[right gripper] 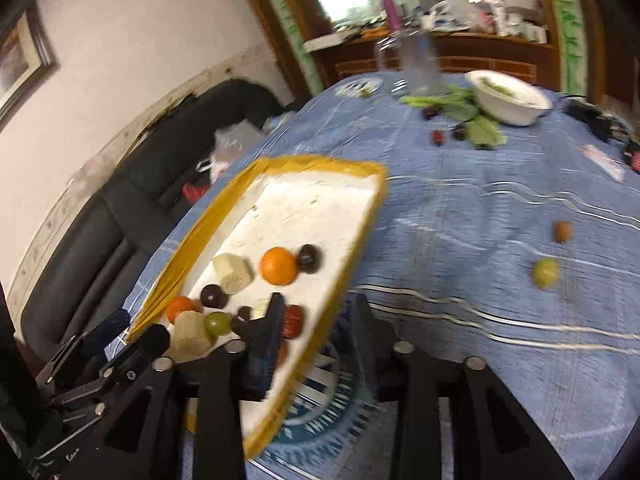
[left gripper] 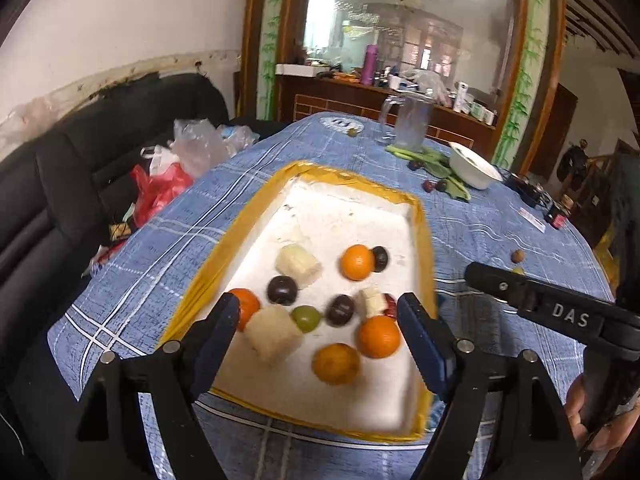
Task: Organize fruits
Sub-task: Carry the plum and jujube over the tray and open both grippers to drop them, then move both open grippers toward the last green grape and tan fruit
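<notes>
A shallow rectangular tray (left gripper: 416, 248), white and foam-like inside with a crinkled yellow rim, lies on a blue cloth (left gripper: 160, 248) lined in white. On its floor sit round glossy oranges (left gripper: 357, 262), smooth dark plums (left gripper: 282, 290), a green grape (left gripper: 306, 319) and pale, rough-cut cubes (left gripper: 298, 265), all crowded toward the 6 o'clock half; the 12 o'clock half is bare white.

The left gripper (left gripper: 318, 312) hovers over the near fruit with its blue-padded fingers (left gripper: 424, 344) spread wide, nothing between them. The right gripper (right gripper: 316, 316) stands with its fingers parted and holds nothing; the tray's right rim runs between them, one finger over the tray floor, the other over the cloth.

At 3 o'clock of the tray the cloth is open, with only a loose yellow-green grape (right gripper: 545, 273) and a small brown nut (right gripper: 563, 232). At 1 o'clock stand a white bowl (left gripper: 476, 166) on green leaves (left gripper: 440, 168) and a clear jug (left gripper: 412, 124).
</notes>
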Action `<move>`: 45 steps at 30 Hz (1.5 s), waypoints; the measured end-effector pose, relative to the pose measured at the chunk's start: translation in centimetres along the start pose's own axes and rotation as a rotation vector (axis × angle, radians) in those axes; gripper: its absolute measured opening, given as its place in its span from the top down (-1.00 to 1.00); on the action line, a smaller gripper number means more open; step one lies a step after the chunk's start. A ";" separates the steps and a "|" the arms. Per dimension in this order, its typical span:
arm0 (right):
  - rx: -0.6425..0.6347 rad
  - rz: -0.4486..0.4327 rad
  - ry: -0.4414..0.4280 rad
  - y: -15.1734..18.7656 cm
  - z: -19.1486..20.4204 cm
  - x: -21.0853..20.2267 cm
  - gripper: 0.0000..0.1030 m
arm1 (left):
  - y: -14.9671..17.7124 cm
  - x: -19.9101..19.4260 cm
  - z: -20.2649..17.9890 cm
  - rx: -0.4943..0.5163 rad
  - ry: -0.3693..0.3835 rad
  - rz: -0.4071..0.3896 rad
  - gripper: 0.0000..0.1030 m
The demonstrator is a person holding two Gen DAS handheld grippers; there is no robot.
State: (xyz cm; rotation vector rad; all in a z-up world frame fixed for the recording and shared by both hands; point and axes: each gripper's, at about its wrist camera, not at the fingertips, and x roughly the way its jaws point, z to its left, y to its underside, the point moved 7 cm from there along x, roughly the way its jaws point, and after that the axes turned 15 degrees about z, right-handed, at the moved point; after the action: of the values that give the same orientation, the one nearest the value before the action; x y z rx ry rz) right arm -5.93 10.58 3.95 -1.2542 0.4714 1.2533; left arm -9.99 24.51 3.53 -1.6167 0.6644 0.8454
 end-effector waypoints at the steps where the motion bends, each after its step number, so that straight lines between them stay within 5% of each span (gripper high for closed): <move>1: 0.007 -0.016 0.017 0.4 -0.7 -0.7 0.01 | 0.1 -0.4 -0.6 0.013 -0.003 -0.005 -0.59; 15: 0.134 -0.103 0.154 7.2 -7.9 -7.2 -0.31 | 2.1 -2.7 -9.1 0.152 -0.001 0.009 -0.67; 36: 0.148 -0.098 0.207 8.8 -8.5 -6.8 -0.35 | 2.6 -3.2 -9.4 0.161 -0.042 0.000 -0.71; 45: 0.199 -0.077 0.246 8.9 -11.2 -6.7 -0.35 | 1.5 -1.7 -9.6 0.129 0.035 0.012 -0.74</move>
State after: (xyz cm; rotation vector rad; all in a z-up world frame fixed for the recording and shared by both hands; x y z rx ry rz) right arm -12.18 -3.82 2.00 -1.2493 0.7017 0.9662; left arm -10.52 14.81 5.00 -1.5151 0.7393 0.7685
